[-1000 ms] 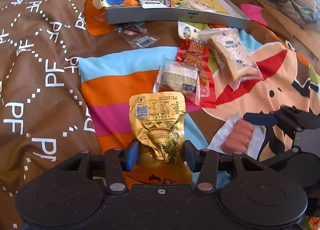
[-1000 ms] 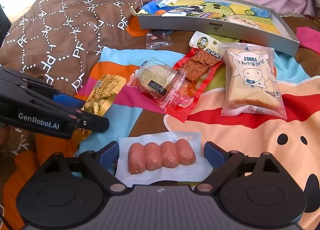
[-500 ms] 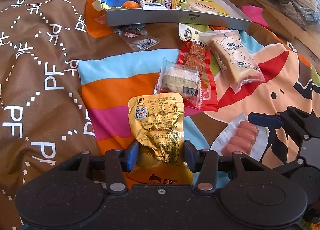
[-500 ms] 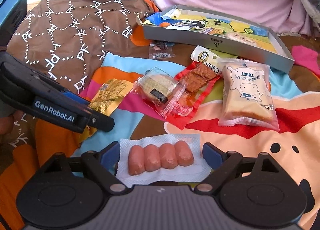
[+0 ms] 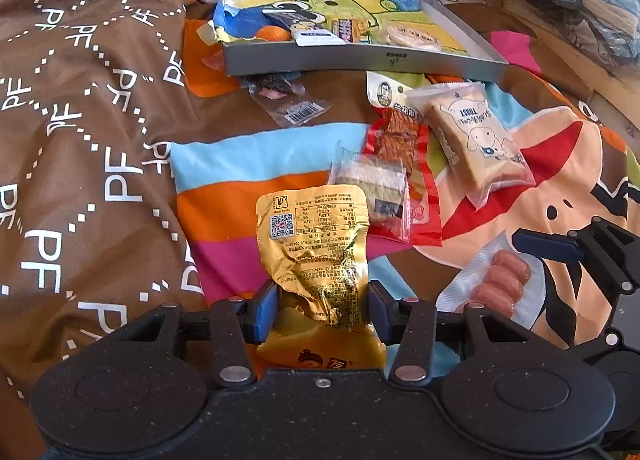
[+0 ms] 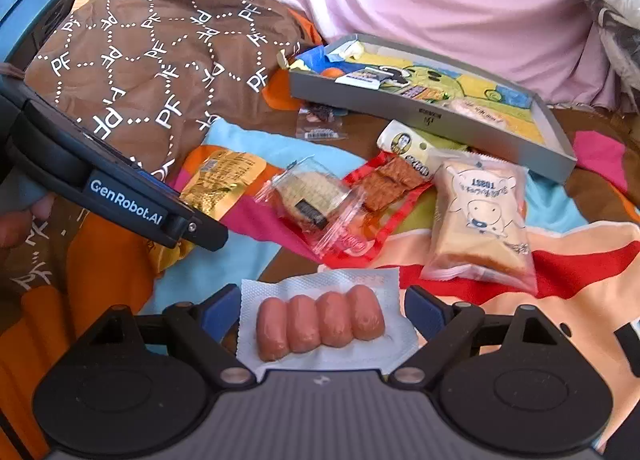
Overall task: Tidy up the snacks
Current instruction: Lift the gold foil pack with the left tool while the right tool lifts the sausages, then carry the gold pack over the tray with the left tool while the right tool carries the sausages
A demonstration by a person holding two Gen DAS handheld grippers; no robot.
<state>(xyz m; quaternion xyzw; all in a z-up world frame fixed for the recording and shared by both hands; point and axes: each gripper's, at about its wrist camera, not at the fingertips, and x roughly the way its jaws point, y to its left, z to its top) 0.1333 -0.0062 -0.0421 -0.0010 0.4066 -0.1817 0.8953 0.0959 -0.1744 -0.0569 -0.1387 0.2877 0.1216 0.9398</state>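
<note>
While both grippers have risen slightly off the bed over the last second, the left gripper (image 5: 322, 310) keeps its jaws pinched on the crinkled gold foil pouch (image 5: 316, 248); the right gripper (image 6: 316, 314) holds its jaws wide around the glossy sausage pack (image 6: 320, 324), ungripped. The grey tray (image 5: 360, 61) waits beyond.

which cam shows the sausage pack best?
Right wrist: the sausage pack lies whole and unobstructed between the open right hand-held gripper. In the left wrist view it sits at the edge, partly hidden by gripper parts.
</note>
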